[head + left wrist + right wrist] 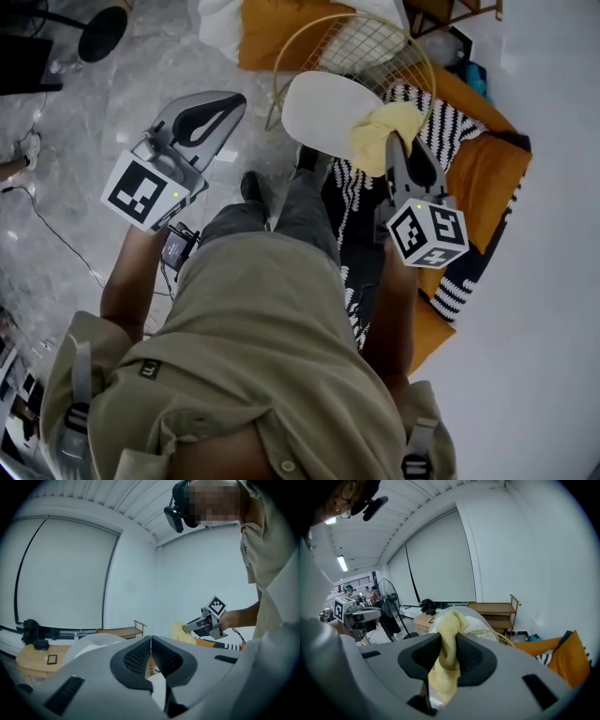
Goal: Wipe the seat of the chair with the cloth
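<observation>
A white chair seat (pixel 323 105) with a gold wire back (pixel 366 42) stands in front of me. The yellow cloth (pixel 382 134) hangs over the seat's right edge, and my right gripper (pixel 401 142) is shut on it. In the right gripper view the cloth (pixel 448 651) is bunched between the jaws, with the wire back (pixel 487 635) beyond. My left gripper (pixel 221 101) is held up at the left of the seat, shut with nothing in it. In the left gripper view its jaws meet (pixel 151 645), and the right gripper (pixel 186 628) with the cloth (pixel 179 631) shows across from it.
An orange cushion (pixel 483 164) and a black-and-white patterned throw (pixel 441 117) lie on a sofa right of the chair. A fan base (pixel 101 33) and cables (pixel 56 234) are on the marble floor at left. A wooden shelf (pixel 497 611) stands against the far wall.
</observation>
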`<state>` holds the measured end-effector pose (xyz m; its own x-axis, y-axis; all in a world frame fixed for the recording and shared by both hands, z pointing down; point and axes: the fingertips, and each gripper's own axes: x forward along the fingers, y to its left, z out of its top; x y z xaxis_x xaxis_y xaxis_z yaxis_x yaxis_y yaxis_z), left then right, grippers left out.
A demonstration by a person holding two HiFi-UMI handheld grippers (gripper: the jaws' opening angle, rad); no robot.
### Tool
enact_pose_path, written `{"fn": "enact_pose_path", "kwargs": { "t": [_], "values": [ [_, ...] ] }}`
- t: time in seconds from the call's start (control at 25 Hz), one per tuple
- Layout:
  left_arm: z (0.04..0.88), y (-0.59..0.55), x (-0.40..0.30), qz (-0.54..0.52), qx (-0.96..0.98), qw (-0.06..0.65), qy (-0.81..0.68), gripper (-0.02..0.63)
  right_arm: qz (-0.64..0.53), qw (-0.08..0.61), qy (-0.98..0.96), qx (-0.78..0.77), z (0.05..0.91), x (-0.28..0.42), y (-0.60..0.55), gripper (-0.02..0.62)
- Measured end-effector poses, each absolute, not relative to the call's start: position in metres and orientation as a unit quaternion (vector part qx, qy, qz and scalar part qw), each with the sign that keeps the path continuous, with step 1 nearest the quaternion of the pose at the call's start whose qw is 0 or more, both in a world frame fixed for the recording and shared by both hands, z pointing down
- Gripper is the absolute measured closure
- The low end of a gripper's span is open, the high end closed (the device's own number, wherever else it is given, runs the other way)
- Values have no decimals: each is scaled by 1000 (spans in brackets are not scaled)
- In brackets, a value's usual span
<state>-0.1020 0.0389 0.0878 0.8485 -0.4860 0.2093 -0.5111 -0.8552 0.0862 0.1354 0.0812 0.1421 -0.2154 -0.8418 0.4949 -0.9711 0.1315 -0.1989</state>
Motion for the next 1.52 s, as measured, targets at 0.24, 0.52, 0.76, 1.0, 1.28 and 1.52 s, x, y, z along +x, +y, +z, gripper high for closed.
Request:
{"fn": "enact_pose_path", "kwargs": {
  "t": [0.24, 0.52, 0.76, 1.0, 1.28, 1.52],
  "values": [
    [111, 0, -88, 117, 939, 92, -311, 584, 273, 155, -761, 568, 198, 152, 19, 491],
    [156, -35, -78, 147, 916, 122, -354, 584, 304, 192, -769, 529, 290, 167, -43, 489],
    [213, -46, -80, 163, 896, 168, -377, 584, 329, 238, -760, 507, 399, 166, -77, 489],
    [273, -42, -79, 208, 884, 192, -373, 584, 374, 283, -744, 476, 539, 160, -92, 489],
    [329, -29, -98, 236, 865, 231, -377, 584, 369, 353, -741, 436, 661, 134, -119, 489],
    [371, -20, -113, 242, 851, 266, -383, 584, 355, 403, -749, 389, 720, 102, -115, 488]
  ]
}}
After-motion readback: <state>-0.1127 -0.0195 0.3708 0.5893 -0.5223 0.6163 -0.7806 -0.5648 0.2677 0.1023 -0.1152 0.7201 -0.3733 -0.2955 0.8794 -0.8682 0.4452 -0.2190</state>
